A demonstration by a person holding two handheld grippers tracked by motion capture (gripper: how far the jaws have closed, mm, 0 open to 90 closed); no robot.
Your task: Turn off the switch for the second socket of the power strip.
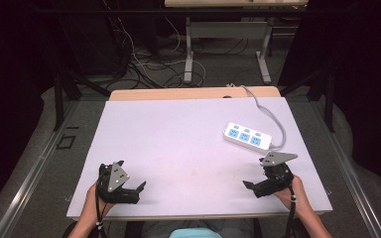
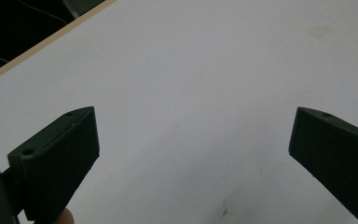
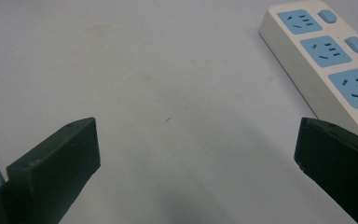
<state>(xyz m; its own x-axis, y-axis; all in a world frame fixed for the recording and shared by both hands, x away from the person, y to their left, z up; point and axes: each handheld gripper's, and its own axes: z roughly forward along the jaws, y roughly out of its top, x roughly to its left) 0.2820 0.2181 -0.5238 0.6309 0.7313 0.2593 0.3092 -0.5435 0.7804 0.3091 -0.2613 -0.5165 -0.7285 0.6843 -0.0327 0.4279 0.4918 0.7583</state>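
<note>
A white power strip [image 1: 246, 137] with three blue sockets lies on the right half of the white table [image 1: 178, 134]; its grey cable runs off toward the table's far edge. In the right gripper view the power strip [image 3: 326, 60] sits at the upper right, just beyond the right jaw. My right gripper [image 1: 255, 174] rests near the front right of the table, a little in front of the strip, open and empty [image 3: 196, 144]. Held near the front left edge, my left gripper [image 1: 130, 176] is also open, with bare table between its jaws [image 2: 193, 140].
A wooden strip [image 1: 178, 93] borders the table's far edge. Beyond it, on the floor, are tangled cables [image 1: 149, 64] and the legs of another table [image 1: 188, 49]. A person's hands hold both grippers at the near edge.
</note>
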